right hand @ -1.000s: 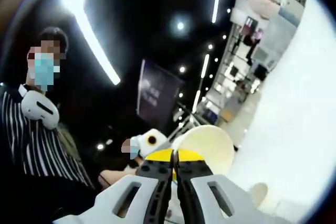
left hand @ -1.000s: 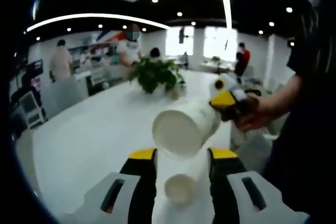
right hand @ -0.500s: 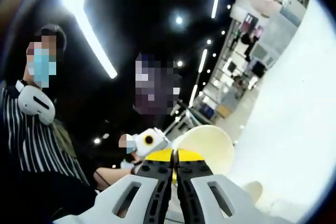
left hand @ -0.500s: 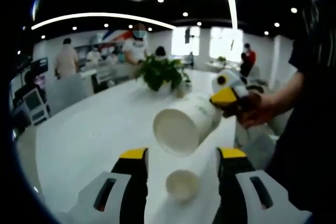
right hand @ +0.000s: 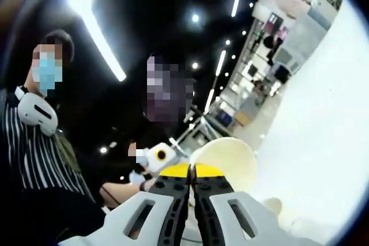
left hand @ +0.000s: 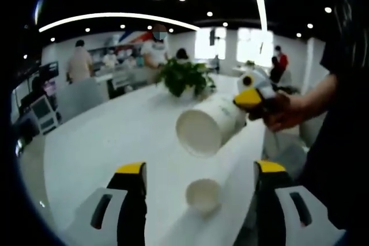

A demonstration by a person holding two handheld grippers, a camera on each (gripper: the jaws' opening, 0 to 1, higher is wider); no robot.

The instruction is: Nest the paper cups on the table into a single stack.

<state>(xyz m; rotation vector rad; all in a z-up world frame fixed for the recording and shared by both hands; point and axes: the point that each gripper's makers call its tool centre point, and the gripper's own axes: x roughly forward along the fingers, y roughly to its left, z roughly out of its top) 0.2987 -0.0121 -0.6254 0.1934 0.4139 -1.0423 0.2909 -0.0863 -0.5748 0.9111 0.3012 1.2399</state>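
One white paper cup [left hand: 203, 195] stands upright on the white table [left hand: 104, 142], between and just beyond the jaws of my left gripper [left hand: 200, 167], which is open wide and holds nothing. Above it a second paper cup [left hand: 209, 128] hangs tilted in the air, its mouth toward the left gripper view. My right gripper [left hand: 252, 97] pinches that cup from the right. In the right gripper view my right gripper [right hand: 191, 171] is shut on the rim of this held cup [right hand: 228, 156], and the standing cup [right hand: 271, 204] shows low on the table [right hand: 323, 113].
A potted plant [left hand: 184, 76] stands further along the table. Grey chairs [left hand: 75, 99] line its left side and several people stand at the back. A person in a striped shirt [right hand: 40, 159] is close at the left of the right gripper view.
My left gripper's jaws have spread much wider around the standing cup. The held cup has drifted slightly up and to the right in the left gripper view.
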